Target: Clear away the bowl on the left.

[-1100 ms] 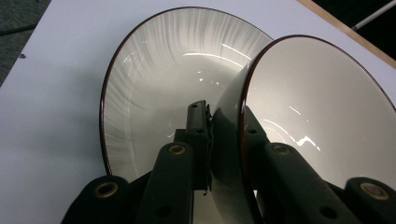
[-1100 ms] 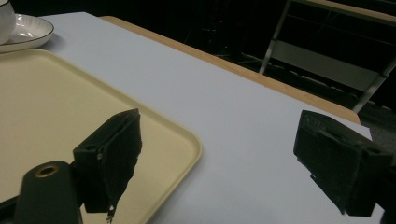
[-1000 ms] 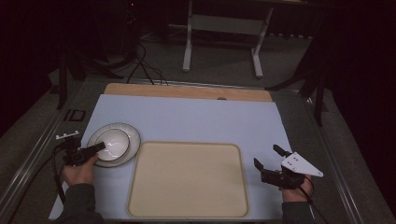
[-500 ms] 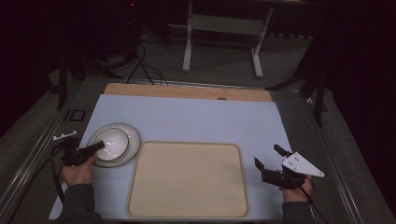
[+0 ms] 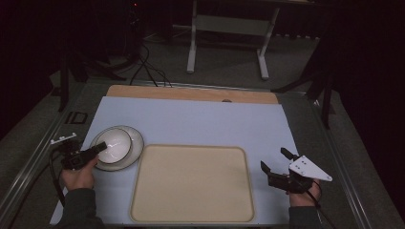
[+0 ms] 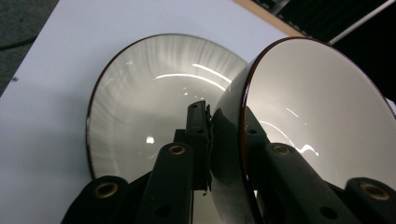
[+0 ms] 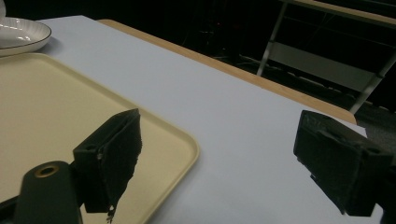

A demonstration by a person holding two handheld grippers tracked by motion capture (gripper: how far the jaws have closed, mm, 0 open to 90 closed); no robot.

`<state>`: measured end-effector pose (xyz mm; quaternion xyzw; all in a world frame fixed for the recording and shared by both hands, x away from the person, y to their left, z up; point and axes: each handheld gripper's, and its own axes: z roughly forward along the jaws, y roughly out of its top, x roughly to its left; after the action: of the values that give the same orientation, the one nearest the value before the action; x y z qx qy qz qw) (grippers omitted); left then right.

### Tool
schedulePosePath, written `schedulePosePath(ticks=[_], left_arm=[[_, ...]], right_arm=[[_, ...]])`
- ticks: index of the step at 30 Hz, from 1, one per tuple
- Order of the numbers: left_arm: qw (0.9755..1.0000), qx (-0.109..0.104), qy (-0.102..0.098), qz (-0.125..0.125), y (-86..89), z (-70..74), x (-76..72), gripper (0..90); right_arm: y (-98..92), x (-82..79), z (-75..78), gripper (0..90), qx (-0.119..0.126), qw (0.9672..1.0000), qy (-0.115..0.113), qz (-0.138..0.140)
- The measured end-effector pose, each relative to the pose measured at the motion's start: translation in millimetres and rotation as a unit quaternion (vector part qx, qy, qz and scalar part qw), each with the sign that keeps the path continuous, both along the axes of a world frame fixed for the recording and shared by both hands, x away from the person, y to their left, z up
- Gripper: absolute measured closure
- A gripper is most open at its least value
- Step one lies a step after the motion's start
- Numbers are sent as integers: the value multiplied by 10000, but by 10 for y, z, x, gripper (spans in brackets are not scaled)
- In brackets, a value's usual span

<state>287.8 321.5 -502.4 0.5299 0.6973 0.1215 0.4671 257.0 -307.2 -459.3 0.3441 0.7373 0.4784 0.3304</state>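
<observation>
Jaws of our left gripper point(image 6: 210, 140) are clamped on the rim of a white bowl point(image 6: 317, 107), one jaw on the outside wall and the other inside. In the left gripper view the bowl is tilted up on edge, its dark-edged rim running between the jaws, and a white plate point(image 6: 154, 102) lies on the table just beyond and below the jaw tips. From the high view, the left gripper point(image 5: 95, 150) reaches onto the bowl point(image 5: 114, 143), which sits over the plate point(image 5: 136, 143) straight ahead of that hand.

Our right gripper point(image 5: 277, 164) has its jaws spread wide with nothing between them. In the right gripper view, the gripper point(image 7: 215, 154) hangs over the pale blue table cover point(image 7: 243, 126), with the near corner of the beige tray point(image 7: 56, 107) beside its left-hand jaw. The tray point(image 5: 191, 183) lies between the two grippers, apart from both.
</observation>
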Motion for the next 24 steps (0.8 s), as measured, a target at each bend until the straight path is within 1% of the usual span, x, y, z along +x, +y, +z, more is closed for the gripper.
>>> schedulePosePath(ticks=[3, 8, 11, 16, 17, 19, 24], left_arm=[[9999, -50, -90, -29, -15, 37, -21, 800], [9996, 27, -240, -132, -68, 123, -45, 800], [9992, -11, -334, -201, -115, 164, -55, 799], [9978, -69, -544, -370, -207, 255, -84, 799], [9978, -69, -544, -370, -207, 255, -84, 799], [9967, -27, -671, -466, -274, 331, -103, 799], [9956, 9, -742, -576, -353, 382, -105, 799]], right_arm=[[-3, -2, 2, 148, 3, 10000, -13, -2], [-4, -1, 3, 148, 12, 10000, -23, -2], [-5, -2, 4, 148, 16, 10000, -23, -8], [-4, -1, 5, 147, 7, 10000, -30, 4], [-4, -1, 5, 147, 7, 10000, -30, 4], [-5, -4, 6, 148, 19, 10000, -33, 1], [-8, -4, 8, 148, 25, 10000, -37, -1]])
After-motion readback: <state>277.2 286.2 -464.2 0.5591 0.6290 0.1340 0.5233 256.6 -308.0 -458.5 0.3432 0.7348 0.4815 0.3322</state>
